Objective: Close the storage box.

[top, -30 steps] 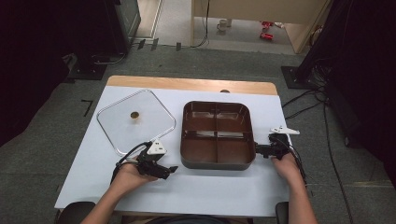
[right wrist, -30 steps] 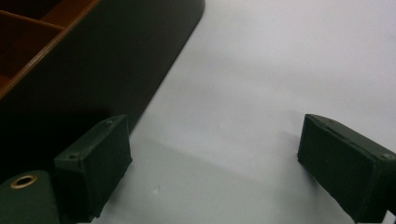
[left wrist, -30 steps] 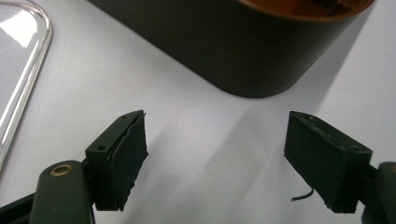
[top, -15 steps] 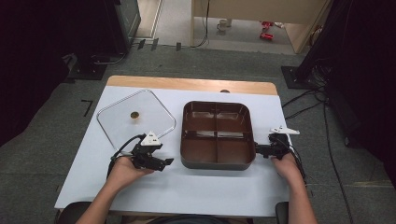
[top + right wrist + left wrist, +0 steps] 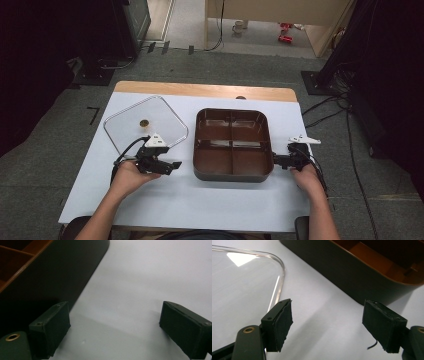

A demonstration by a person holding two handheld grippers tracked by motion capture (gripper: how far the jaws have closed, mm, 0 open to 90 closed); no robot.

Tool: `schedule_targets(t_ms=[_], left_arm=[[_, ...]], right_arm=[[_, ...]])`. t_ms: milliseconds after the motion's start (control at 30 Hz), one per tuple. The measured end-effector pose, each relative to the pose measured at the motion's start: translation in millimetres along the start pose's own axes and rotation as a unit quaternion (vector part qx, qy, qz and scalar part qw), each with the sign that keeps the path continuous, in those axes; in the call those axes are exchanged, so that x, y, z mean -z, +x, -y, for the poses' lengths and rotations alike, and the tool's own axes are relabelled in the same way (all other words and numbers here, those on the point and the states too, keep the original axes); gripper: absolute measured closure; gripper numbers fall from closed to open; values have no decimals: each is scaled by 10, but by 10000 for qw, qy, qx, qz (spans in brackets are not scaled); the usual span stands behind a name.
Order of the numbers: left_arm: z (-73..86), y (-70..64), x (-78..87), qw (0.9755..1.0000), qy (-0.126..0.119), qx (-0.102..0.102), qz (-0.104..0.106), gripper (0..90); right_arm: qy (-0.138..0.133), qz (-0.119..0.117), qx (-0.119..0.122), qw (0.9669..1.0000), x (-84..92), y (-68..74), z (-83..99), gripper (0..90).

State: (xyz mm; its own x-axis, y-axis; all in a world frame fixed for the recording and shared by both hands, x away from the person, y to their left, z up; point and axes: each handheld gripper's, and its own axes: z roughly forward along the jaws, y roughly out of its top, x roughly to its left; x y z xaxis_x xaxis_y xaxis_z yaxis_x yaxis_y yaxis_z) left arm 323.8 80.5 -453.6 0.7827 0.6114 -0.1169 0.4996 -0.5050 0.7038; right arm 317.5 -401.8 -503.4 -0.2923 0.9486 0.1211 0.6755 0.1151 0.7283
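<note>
Two big things lie on the counter [image 5: 200,210], which has a white top and a wooden strip along its far edge. The larger one is a brown tray [image 5: 233,144] with four compartments; it sits right of the middle, and its near wall faces the person. Left of it lies a clear lid [image 5: 145,122] with rounded corners and a small knob in its middle. Between the lid's right edge and the tray's left wall there is a narrow strip of bare white surface. In front of both things, toward the person, the counter is free across its whole width. Free surface is also left of the lid and right of the tray, up to the side edges.

The left hand-held gripper [image 5: 172,166] is just in front of the lid's near right corner and points toward the tray. Its jaws have just been closing a little, but they stand wide and hold nothing. In the left gripper view the lid's rounded corner [image 5: 278,270] is just beyond the left pad, and the tray's dark wall [image 5: 352,277] is farther ahead.

The right hand-held gripper [image 5: 278,161] is at the tray's near right corner. Its jaws are wide and hold nothing; in the right gripper view one pad [image 5: 52,327] is very near the tray's wall [image 5: 62,277], but I cannot tell if it touches.
</note>
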Motion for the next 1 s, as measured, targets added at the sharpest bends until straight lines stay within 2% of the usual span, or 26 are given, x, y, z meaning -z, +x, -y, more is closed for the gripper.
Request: schedule_targets(t_ms=[300, 667, 700, 1000], left_arm=[[-56, 192, 68, 9996, -159, 153, -151, 241], [-80, 386, 104, 9990, -195, 276, -304, 242], [-84, 443, 119, 9986, -210, 307, -366, 245], [-113, 660, 191, 9971, -244, 398, -593, 249]], right_arm=[[-4, 2, 0, 10000, 0, 0, 1, 90], [-1, 0, 2, 10000, 0, -1, 0, 89], [-4, -1, 4, 10000, -1, -1, 1, 89], [-4, 0, 4, 10000, 0, -1, 1, 89]])
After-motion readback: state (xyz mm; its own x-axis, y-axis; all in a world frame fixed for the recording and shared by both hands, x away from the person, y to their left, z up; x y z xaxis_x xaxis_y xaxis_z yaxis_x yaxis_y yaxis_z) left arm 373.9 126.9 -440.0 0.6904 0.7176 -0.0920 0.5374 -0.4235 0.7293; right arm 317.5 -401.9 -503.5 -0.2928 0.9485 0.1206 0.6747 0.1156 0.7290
